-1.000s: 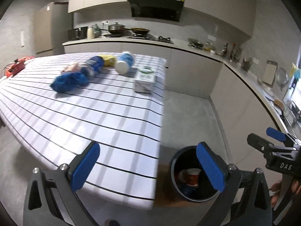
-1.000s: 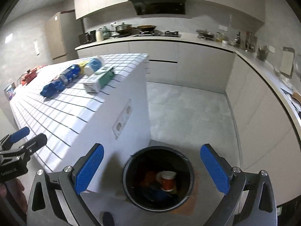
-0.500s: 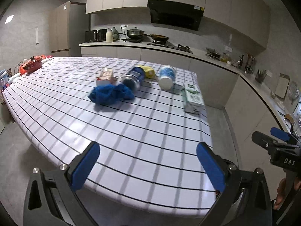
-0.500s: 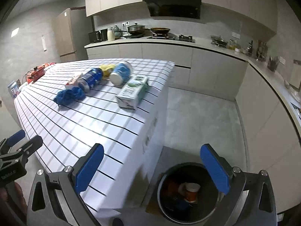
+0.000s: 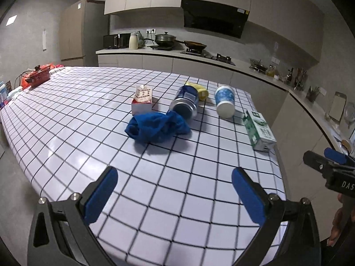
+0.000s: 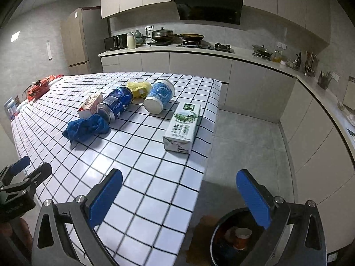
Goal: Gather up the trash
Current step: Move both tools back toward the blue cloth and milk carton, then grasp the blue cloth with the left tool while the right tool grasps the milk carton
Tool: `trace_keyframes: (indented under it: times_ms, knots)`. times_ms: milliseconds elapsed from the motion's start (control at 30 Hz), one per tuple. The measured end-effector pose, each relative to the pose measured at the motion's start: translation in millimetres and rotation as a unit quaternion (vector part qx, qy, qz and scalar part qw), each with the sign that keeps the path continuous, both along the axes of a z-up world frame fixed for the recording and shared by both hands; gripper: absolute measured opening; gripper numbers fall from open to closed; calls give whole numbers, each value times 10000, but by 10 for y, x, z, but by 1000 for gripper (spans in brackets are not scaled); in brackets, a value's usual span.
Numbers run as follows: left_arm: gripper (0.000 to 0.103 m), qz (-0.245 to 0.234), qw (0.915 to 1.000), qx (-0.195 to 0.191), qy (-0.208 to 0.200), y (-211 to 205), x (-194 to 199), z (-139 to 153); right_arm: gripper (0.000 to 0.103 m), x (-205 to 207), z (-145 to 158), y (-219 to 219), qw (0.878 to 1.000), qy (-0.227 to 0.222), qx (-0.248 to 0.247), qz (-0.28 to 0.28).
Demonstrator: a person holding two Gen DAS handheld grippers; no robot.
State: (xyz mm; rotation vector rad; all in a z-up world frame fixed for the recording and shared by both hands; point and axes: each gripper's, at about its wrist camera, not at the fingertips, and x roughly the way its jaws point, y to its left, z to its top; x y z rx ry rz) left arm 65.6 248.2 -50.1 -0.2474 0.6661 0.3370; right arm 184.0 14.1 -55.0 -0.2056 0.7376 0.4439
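While both the left gripper (image 5: 174, 191) and the right gripper (image 6: 185, 194) hang spread and empty above the table's (image 5: 73, 119) bare near edge, the milk carton (image 6: 183, 127) lies at its right edge, the bin (image 6: 233, 239) below on the floor.

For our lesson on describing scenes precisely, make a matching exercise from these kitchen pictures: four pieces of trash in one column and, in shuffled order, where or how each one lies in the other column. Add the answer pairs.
Column A
1. green milk carton
2. blue can
3. blue cloth
4. paper cup

Column B
a. crumpled, touching the can's near end
b. inside the black bin on the floor
c. lying flat near the table edge closest to the bin
d. on its side between a small red-and-white carton and a blue-and-white cup

Pairs: 1-c, 2-d, 3-a, 4-b
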Motion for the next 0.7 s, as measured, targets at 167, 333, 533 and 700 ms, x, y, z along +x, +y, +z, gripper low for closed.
trace_keyframes:
  times_ms: [167,333,533,700]
  knots:
    - [102,-223,9996,197,10,211,265,-52,103,229,-99,204,9998,72,-90,-130]
    - [99,-287,9993,194,114,488,601,-151,103,523,-234,388,9991,141,-217,-341]
    - [99,-391,9976,174,535,702,933,-368,103,872,-423,568,9976,269,-372,-521]
    - [99,-552,9959,93,715,807,1084,-481,103,1132,-542,603,9962,413,-393,-664]
